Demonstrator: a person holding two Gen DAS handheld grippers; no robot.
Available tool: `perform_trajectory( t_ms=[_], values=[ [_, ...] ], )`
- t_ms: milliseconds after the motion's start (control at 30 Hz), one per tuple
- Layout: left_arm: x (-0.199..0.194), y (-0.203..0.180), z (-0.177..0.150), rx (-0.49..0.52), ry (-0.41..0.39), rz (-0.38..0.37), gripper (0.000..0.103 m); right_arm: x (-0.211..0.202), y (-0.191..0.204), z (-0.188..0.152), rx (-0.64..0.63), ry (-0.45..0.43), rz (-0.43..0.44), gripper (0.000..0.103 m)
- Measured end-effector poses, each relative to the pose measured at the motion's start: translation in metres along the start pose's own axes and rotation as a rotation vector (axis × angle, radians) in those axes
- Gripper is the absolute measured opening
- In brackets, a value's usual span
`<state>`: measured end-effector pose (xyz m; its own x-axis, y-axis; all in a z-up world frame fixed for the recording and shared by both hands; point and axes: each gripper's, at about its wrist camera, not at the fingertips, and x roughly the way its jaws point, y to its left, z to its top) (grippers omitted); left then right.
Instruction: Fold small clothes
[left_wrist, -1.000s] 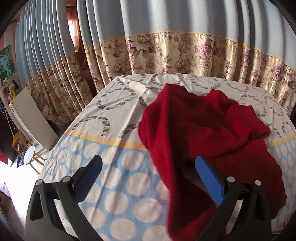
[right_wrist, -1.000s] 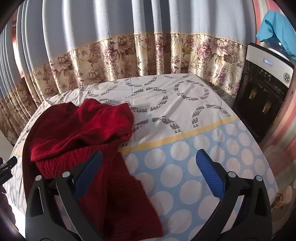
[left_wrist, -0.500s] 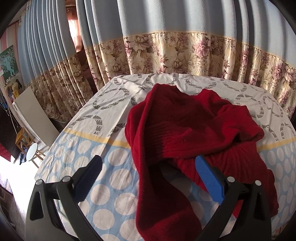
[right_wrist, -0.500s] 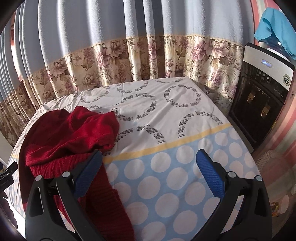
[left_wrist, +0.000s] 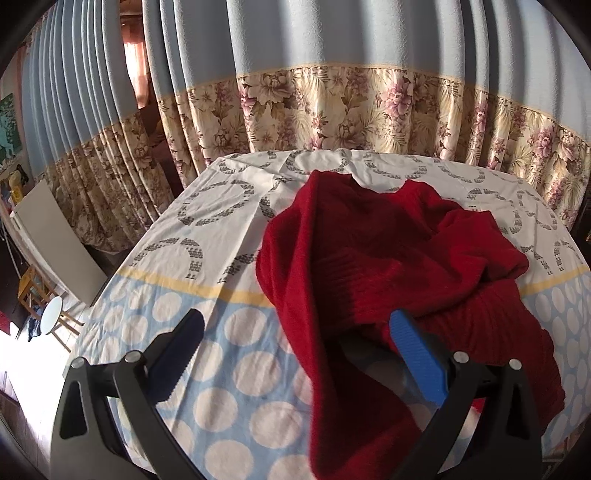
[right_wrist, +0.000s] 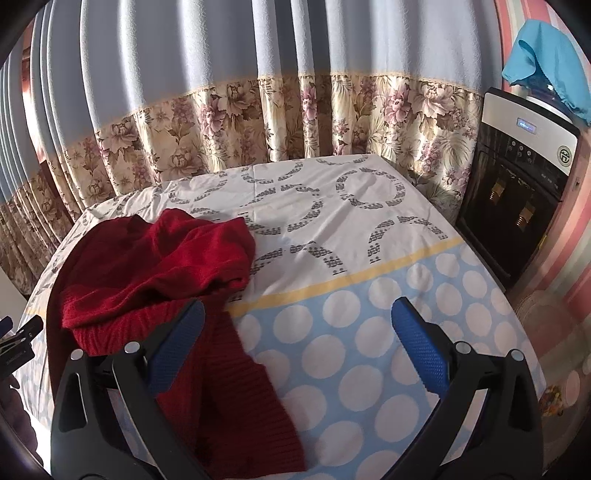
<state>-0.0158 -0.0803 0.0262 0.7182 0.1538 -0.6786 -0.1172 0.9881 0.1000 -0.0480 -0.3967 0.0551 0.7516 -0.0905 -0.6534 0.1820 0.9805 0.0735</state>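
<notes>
A crumpled dark red knit garment (left_wrist: 373, 258) lies on a table under a patterned cloth (left_wrist: 207, 221). In the right wrist view the garment (right_wrist: 159, 266) sits on the table's left half, one end trailing to the near edge. My left gripper (left_wrist: 295, 328) is open and empty above the garment's near part, its right finger over the fabric. My right gripper (right_wrist: 297, 321) is open and empty above the dotted blue part of the cloth (right_wrist: 369, 332), its left finger over the garment's edge.
Blue and floral curtains (left_wrist: 332, 99) hang right behind the table. A black water dispenser (right_wrist: 517, 184) with a blue cloth (right_wrist: 546, 55) on top stands at the right. A white board (left_wrist: 55, 240) and a small stool (left_wrist: 51, 321) stand at the left.
Both grippers have shifted slightly over the table and stay open. The garment lies as before.
</notes>
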Motion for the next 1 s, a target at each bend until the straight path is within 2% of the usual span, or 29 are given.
perform_trajectory(
  t_ms=[200, 400, 667, 800, 1000],
  values=[
    [0.014, 0.022, -0.004, 0.007, 0.019, -0.039, 0.101, -0.003, 0.024, -0.004, -0.005, -0.005, -0.011, 0.1],
    [0.025, 0.041, -0.009, -0.015, 0.028, -0.041, 0.101, -0.005, 0.044, -0.002, -0.037, -0.008, -0.009, 0.1],
    [0.021, 0.046, -0.023, -0.064, 0.021, -0.057, 0.101, -0.01, 0.065, 0.003, -0.133, -0.02, 0.031, 0.1],
    [0.012, 0.046, -0.023, -0.096, -0.02, -0.056, 0.101, -0.01, 0.073, 0.008, -0.183, -0.015, 0.046, 0.1],
    [0.006, 0.034, -0.019, -0.065, -0.05, -0.039, 0.101, -0.004, 0.082, 0.009, -0.253, 0.012, 0.056, 0.1]
  ],
)
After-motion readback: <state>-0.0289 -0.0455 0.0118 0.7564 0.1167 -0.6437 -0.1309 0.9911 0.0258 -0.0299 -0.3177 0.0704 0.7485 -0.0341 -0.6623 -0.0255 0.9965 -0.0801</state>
